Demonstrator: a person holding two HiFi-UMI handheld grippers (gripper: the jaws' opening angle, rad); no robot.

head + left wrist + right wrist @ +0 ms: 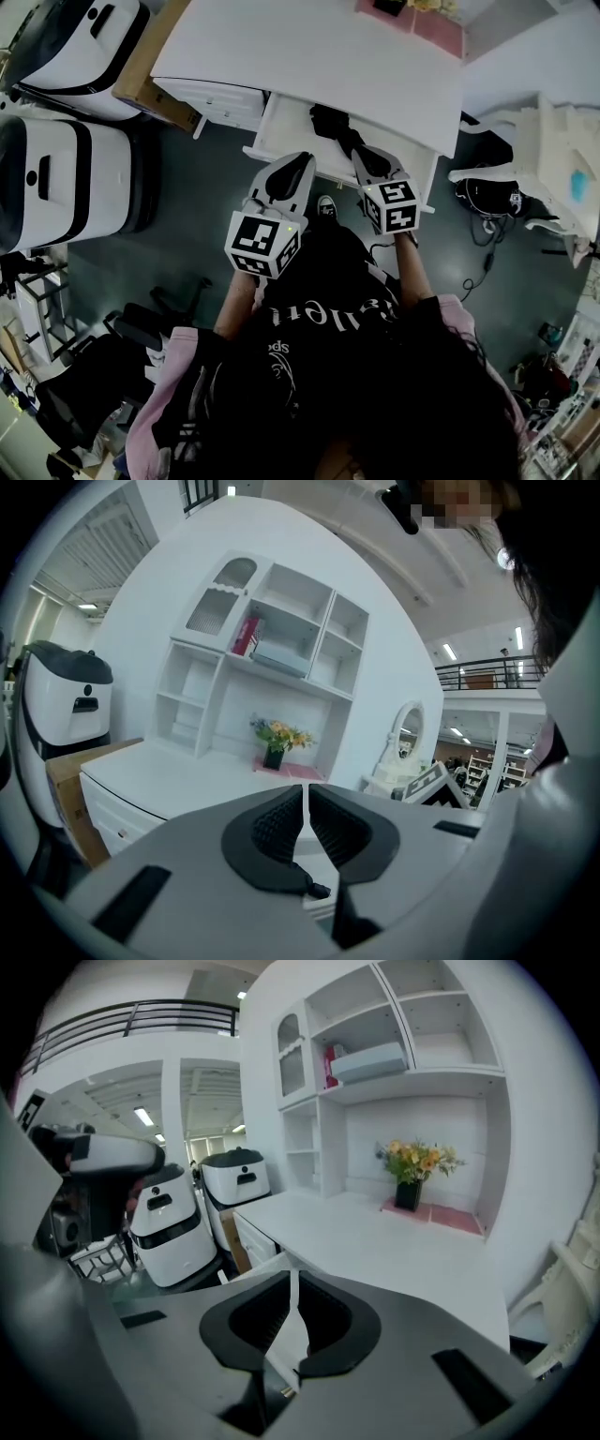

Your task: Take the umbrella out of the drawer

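Under the white desk [309,52] the drawer [281,127] stands pulled out. A black folded umbrella [328,122] lies in it, toward its right side. My left gripper [293,167] hovers at the drawer's front edge, left of the umbrella, jaws shut on nothing. My right gripper [364,155] is over the drawer's right part, its tip just beside the umbrella's near end, jaws shut and empty. The left gripper view shows the left gripper [306,794] aimed over the desk top [178,780]. The right gripper [292,1283] points down toward the desk edge, and the umbrella is hidden there.
Two white machines [66,178] and a cardboard box [155,80] stand left of the desk. A white chair [553,155] and cables are at the right. On the desk's far side stand a shelf unit [272,639] and a flower pot [410,1190].
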